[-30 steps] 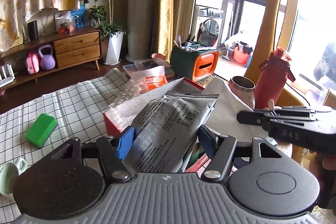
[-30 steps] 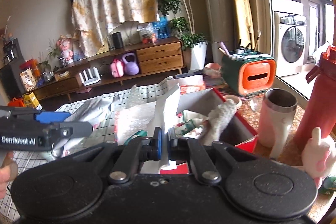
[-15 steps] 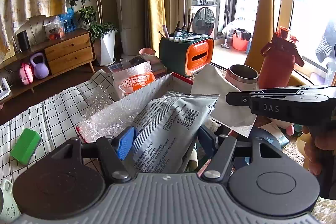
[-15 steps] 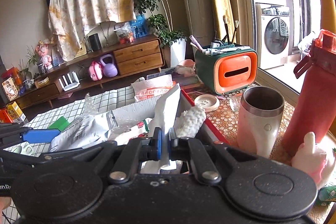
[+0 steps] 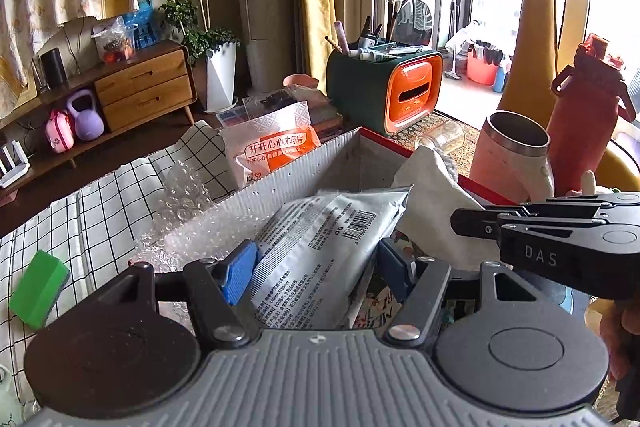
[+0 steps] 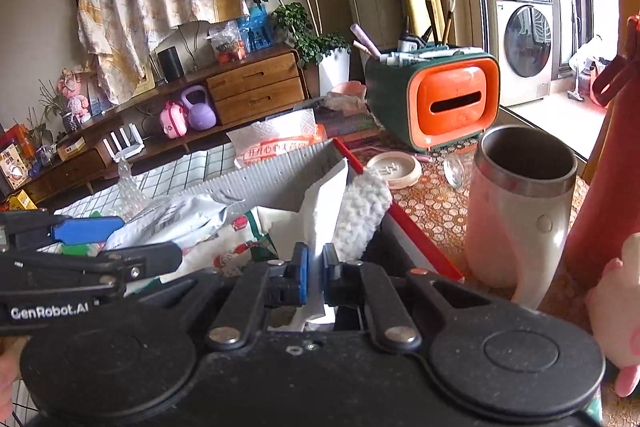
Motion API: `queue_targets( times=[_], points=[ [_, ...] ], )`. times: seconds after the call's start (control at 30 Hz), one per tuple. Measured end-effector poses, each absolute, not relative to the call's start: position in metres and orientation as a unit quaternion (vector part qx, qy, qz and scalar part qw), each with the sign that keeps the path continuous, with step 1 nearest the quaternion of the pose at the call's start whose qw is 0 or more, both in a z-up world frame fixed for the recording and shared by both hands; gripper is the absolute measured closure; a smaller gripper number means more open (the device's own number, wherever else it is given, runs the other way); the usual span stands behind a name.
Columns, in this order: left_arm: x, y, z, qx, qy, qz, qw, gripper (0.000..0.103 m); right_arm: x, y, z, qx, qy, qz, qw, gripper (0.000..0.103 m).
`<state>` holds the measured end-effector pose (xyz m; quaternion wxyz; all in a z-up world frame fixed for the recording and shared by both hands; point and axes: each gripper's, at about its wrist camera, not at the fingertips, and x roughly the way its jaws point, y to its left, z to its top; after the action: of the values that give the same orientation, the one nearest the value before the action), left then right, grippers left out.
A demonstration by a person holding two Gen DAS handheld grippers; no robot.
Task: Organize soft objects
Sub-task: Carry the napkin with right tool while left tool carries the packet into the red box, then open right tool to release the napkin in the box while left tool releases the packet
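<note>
Nearest, left tool [image 5: 316, 269] clamped on a silver printed pouch [image 5: 320, 251], blue pads [image 5: 239, 271] pressing both its edges, pouch angled forward over the open box [image 5: 296, 169]. Just right of it, right tool [image 6: 315, 273] pinching a white folded cloth [image 6: 322, 215] between nearly closed pads, a thin gap showing around the fabric; cloth standing up over the box beside a fluffy white roll [image 6: 360, 211]. Seen from the left wrist, the same cloth [image 5: 430, 195] hanging ahead of the black tool body [image 5: 560, 243] marked DAS.

Under and left of the pouch, bubble wrap [image 5: 200, 227] spilling over the box's corrugated grey wall onto the checked cloth [image 5: 100, 211] on the table. Green block [image 5: 38, 287] lying on that checked cloth, well apart to the left. Red-trimmed box rim [image 6: 416, 231] running along the right side.

Beyond the box, a white and orange printed packet [image 5: 272, 143] leaning against its far wall. To the right, a steel-lined mug [image 6: 520, 203] standing upright on the patterned mat, a red bottle [image 5: 584, 115] just beside it. Farther back, a green and orange holder [image 6: 436, 103] with brushes and pens. Far off, a wooden sideboard [image 5: 144, 87] and potted plant [image 5: 216, 67].
</note>
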<state>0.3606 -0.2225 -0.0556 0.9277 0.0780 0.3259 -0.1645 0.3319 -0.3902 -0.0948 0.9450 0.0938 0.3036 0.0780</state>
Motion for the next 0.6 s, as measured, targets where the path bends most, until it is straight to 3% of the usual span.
queue_targets(
  times=[0.37, 0.6],
  points=[
    [0.374, -0.226, -0.086, 0.077, 0.361, -0.168, 0.914, 0.039, 0.33, -0.391, -0.105, 0.094, 0.311, 0.073, 0.943, 0.083],
    [0.368, -0.22, -0.085, 0.07, 0.362, -0.172, 0.914, 0.039, 0.324, -0.392, -0.1, 0.086, 0.304, 0.059, 0.947, 0.066]
  ],
)
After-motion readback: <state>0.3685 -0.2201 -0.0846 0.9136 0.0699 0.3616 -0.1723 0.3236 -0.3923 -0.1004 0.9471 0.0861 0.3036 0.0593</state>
